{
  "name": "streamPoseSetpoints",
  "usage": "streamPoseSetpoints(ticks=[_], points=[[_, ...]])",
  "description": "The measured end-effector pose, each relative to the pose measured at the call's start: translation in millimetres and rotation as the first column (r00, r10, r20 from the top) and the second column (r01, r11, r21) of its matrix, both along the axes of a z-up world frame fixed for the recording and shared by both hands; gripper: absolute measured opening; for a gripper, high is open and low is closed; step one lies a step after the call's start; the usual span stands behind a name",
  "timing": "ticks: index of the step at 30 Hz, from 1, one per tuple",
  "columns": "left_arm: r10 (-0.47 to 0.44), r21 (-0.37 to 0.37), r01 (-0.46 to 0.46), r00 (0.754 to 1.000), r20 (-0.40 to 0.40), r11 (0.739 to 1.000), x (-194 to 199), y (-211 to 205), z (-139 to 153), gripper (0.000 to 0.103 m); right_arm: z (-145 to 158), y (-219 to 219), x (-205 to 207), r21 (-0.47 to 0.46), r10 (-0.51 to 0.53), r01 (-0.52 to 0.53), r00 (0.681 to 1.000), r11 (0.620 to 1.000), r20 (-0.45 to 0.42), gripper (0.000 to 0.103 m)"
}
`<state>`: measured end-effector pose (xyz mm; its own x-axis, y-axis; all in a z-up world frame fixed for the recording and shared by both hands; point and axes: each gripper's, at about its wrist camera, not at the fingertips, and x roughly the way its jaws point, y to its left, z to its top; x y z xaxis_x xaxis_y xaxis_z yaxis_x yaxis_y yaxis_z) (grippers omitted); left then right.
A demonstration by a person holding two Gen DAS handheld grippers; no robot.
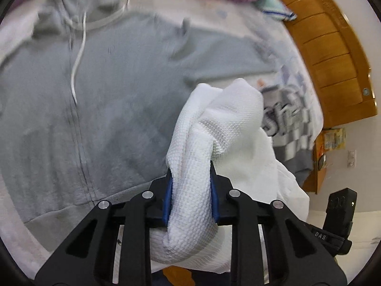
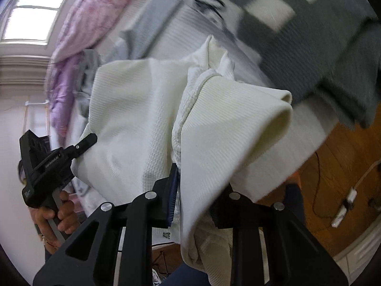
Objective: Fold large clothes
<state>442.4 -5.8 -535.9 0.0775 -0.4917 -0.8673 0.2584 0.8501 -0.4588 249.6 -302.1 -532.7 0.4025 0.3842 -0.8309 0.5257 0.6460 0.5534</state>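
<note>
A white knit garment [image 1: 200,143] is bunched between the blue pads of my left gripper [image 1: 190,183], which is shut on it and holds it above the bed. In the right wrist view the same white garment [image 2: 214,128] hangs stretched between both grippers. My right gripper [image 2: 193,190] is shut on a fold of it; its right finger is hidden under cloth. The left gripper [image 2: 88,140] also shows at the left of that view, gripping the garment's far edge.
A grey zip hoodie [image 1: 107,83] lies spread flat on the bed. A grey and white checkered garment [image 2: 309,23] lies beside it. Pink and purple bedding [image 2: 78,31] is piled at the bed's far side. Wooden floor [image 2: 338,166] with cables is at the right.
</note>
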Motion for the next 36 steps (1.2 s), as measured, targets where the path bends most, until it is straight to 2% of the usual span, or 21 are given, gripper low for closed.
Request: streamPoseSetpoints(ticks=[3, 6, 11, 13, 16, 19, 22, 23, 24, 25, 26, 28, 29, 31, 33, 36], points=[[0.020, -0.032, -0.017, 0.996, 0.085, 0.999, -2.2, -2.5, 51.0, 0.024, 25.2, -11.5, 7.4, 0.012, 0.018, -0.019, 0.997, 1.000, 0.078, 0.022], [0.021, -0.060, -0.012, 0.990, 0.140, 0.998, 3.2, -34.7, 85.3, 0.024, 58.2, -39.3, 5.4, -0.008, 0.000, 0.002, 0.986, 1.000, 0.169, 0.022], [-0.071, -0.113, 0.100, 0.970, 0.234, 0.989, 10.9, -132.2, 119.3, 0.025, 87.7, -109.6, -17.9, -0.057, -0.102, 0.119, 0.964, 0.991, 0.245, 0.022], [-0.143, -0.125, 0.181, 0.953, 0.268, 0.975, 13.4, -189.8, 125.4, 0.025, 91.0, -142.9, -28.8, -0.069, -0.163, 0.186, 0.952, 0.980, 0.259, 0.022], [-0.227, -0.139, 0.274, 0.932, 0.283, 0.952, 19.5, -256.9, 117.0, 0.025, 89.8, -180.9, -38.8, -0.094, -0.230, 0.263, 0.935, 0.960, 0.268, 0.022], [-0.295, -0.126, 0.337, 0.917, 0.268, 0.933, 31.3, -313.3, 90.3, 0.026, 67.9, -212.5, -47.5, -0.081, -0.324, 0.355, 0.910, 0.931, 0.259, 0.022], [-0.340, -0.096, 0.363, 0.919, 0.201, 0.927, 47.6, -354.2, 44.8, 0.026, 35.8, -225.3, -44.9, -0.111, -0.371, 0.401, 0.902, 0.909, 0.220, 0.022], [-0.351, -0.075, 0.368, 0.920, 0.176, 0.927, 51.2, -363.5, 28.8, 0.027, 15.8, -231.0, -44.0, -0.106, -0.394, 0.417, 0.900, 0.903, 0.187, 0.022], [-0.351, -0.021, 0.359, 0.922, 0.163, 0.933, 55.3, -373.3, 10.5, 0.029, 5.9, -236.2, -45.0, -0.101, -0.398, 0.416, 0.904, 0.904, 0.158, 0.025], [-0.334, 0.033, 0.334, 0.927, 0.170, 0.942, 59.5, -377.4, -2.4, 0.032, -9.9, -244.7, -47.8, -0.114, -0.413, 0.422, 0.906, 0.900, 0.097, 0.026], [-0.334, 0.050, 0.330, 0.926, 0.178, 0.943, 60.5, -377.7, -6.0, 0.034, -22.1, -250.6, -51.5, -0.109, -0.433, 0.438, 0.899, 0.892, 0.066, 0.030], [-0.320, 0.039, 0.318, 0.933, 0.163, 0.947, 68.4, -376.2, -9.4, 0.042, -28.1, -258.4, -58.6, -0.076, -0.433, 0.437, 0.899, 0.896, 0.063, 0.036], [-0.315, 0.043, 0.312, 0.935, 0.165, 0.949, 69.3, -375.3, -8.8, 0.045, -25.4, -259.8, -62.5, -0.090, -0.418, 0.423, 0.906, 0.902, 0.066, 0.038], [-0.290, 0.088, 0.278, 0.934, 0.206, 0.957, 68.9, -369.5, -0.4, 0.058, -17.6, -260.3, -66.8, -0.102, -0.372, 0.377, 0.926, 0.921, 0.060, 0.039], [-0.237, 0.079, 0.225, 0.944, 0.228, 0.971, 70.7, -354.9, 11.8, 0.058, -3.7, -263.4, -72.3, -0.139, -0.335, 0.340, 0.940, 0.930, 0.060, 0.039], [-0.121, 0.046, 0.112, 0.957, 0.262, 0.993, 59.8, -319.6, 39.0, 0.064, 24.9, -261.6, -77.5, -0.251, -0.227, 0.236, 0.972, 0.939, 0.068, 0.039]])
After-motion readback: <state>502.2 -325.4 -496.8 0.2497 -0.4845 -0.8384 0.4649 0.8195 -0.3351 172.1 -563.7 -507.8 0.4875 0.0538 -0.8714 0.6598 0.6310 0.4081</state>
